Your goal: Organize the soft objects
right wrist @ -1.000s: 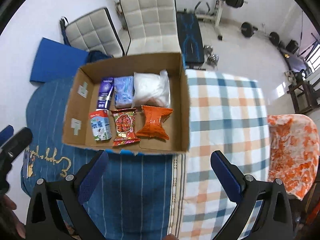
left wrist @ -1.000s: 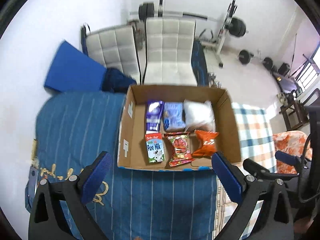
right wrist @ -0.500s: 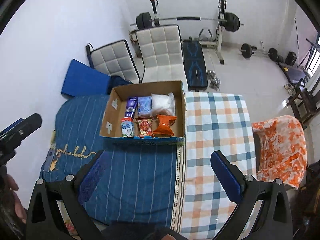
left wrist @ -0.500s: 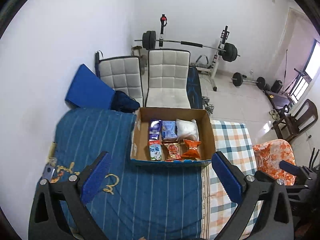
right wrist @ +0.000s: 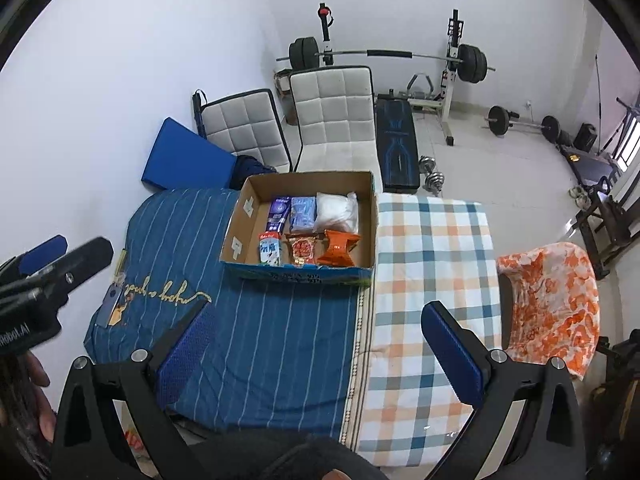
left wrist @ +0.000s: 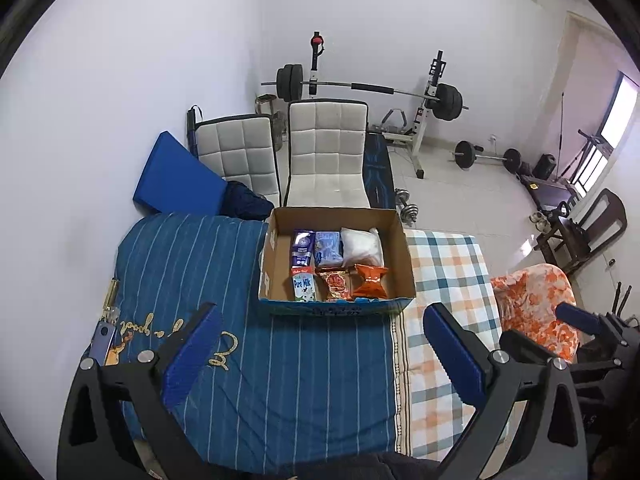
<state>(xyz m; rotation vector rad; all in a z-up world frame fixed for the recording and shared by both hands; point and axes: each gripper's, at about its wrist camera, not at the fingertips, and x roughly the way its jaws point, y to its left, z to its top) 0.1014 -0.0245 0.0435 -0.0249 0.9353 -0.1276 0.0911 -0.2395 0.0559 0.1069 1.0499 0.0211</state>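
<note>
Both grippers have pulled back and up from the cardboard box (left wrist: 336,258), which now looks smaller, centre frame, on the blue striped blanket (left wrist: 192,264). Six soft packets lie in two tidy rows inside, among them a milk pouch (left wrist: 303,285) and an orange snack bag (left wrist: 370,276), likely finished. Left gripper (left wrist: 320,350) and right gripper (right wrist: 316,346) fill the bottom of each view, jaws wide apart, holding nothing.
</note>
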